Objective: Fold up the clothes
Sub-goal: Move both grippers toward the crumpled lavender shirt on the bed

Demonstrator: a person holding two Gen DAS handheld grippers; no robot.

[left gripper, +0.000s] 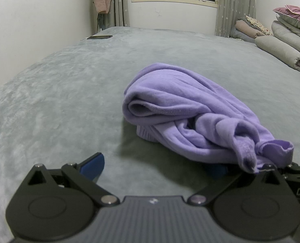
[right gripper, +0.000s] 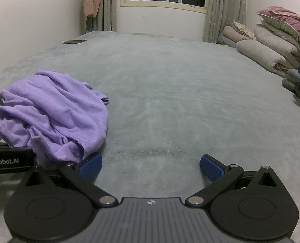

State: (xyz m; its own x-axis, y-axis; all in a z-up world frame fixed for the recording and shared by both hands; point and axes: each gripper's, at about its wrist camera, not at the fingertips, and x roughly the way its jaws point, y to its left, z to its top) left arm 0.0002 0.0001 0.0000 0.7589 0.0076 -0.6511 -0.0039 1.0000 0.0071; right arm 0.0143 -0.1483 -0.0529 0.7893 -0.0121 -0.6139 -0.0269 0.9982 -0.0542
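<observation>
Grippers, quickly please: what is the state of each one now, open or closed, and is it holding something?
Left gripper: open, holding nothing.
Right gripper: open, holding nothing.

Two low wrist views, same bed

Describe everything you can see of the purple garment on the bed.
The purple garment is a soft, fleecy-looking knit, crumpled into a loose rounded heap, not yet folded. A rolled fold shows at one end, and a twisted sleeve or hem with a stitched edge trails toward the grippers. It rests on the grey bed cover. Its trailing edge overlaps the left gripper's inner finger in view; contact is unclear.
</observation>
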